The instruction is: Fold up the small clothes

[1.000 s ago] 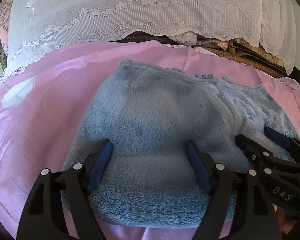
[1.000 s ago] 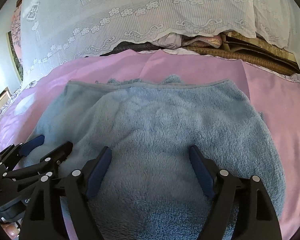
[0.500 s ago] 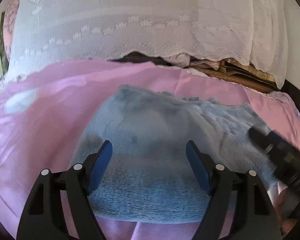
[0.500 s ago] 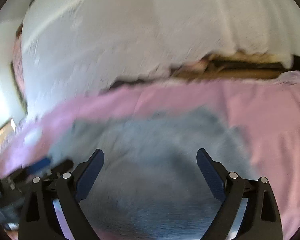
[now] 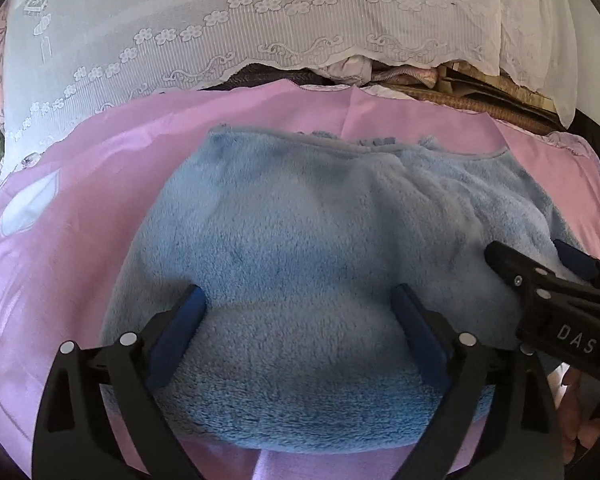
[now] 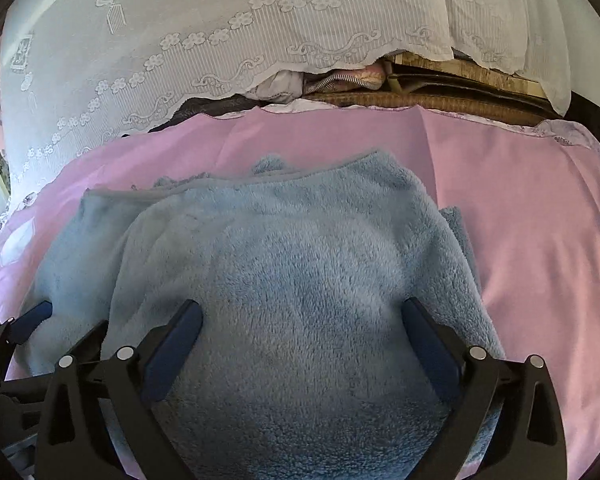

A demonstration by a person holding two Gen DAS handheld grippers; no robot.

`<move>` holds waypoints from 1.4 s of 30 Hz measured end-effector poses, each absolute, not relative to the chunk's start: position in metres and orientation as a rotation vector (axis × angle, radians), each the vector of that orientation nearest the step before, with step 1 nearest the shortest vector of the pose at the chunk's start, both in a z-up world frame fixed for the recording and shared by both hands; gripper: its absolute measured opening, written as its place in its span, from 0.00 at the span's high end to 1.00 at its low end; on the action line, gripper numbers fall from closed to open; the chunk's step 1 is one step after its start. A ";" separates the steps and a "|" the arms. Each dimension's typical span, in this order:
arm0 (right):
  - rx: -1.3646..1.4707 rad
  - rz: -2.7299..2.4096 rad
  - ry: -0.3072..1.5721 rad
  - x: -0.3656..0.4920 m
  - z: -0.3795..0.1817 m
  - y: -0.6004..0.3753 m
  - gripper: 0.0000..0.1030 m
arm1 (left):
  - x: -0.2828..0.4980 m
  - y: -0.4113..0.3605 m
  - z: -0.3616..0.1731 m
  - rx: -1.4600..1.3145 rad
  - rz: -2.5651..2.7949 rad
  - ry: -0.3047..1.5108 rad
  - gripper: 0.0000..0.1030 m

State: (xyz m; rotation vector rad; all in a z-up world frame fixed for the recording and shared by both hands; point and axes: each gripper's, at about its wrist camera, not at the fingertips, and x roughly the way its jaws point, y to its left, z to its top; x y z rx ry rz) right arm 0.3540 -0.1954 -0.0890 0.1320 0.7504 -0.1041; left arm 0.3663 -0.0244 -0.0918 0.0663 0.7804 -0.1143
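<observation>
A fluffy light blue garment lies folded on a pink sheet; it also shows in the right wrist view. My left gripper is open, its blue pads pressed down on the garment's near left part. My right gripper is open, pads resting on the near right part. In the left wrist view the right gripper shows at the right edge. In the right wrist view the left gripper shows at the lower left.
A white lace curtain hangs behind the bed. Under its hem lie bunched clothes and woven mats. A white patch marks the pink sheet at the left.
Both grippers lifted off the garment half a second ago and have come back down onto it, jaws still wide. The garment has not visibly shifted.
</observation>
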 end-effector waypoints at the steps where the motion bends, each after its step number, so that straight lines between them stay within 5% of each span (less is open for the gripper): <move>1: 0.133 -0.104 0.750 0.354 -0.089 -0.195 0.03 | 0.367 -0.024 -0.092 0.066 -0.115 0.781 0.11; 10: 0.167 -0.081 0.731 0.350 -0.088 -0.199 0.03 | 0.365 -0.024 -0.093 0.042 -0.131 0.774 0.10; 17: 0.408 -0.067 0.463 0.290 -0.069 -0.236 0.04 | 0.363 -0.019 -0.093 0.014 -0.145 0.766 0.09; 29: 0.724 -0.071 0.556 0.215 -0.100 -0.282 0.04 | 0.358 -0.014 -0.092 -0.010 -0.160 0.757 0.08; 34: 0.804 -0.038 0.553 0.208 -0.109 -0.290 0.11 | 0.356 -0.014 -0.093 -0.013 -0.160 0.758 0.07; 38: 0.915 -0.001 0.555 0.212 -0.119 -0.294 0.43 | 0.357 -0.015 -0.093 -0.007 -0.158 0.756 0.07; 42: 0.990 0.038 0.578 0.229 -0.128 -0.295 0.50 | 0.357 -0.017 -0.093 0.005 -0.152 0.757 0.06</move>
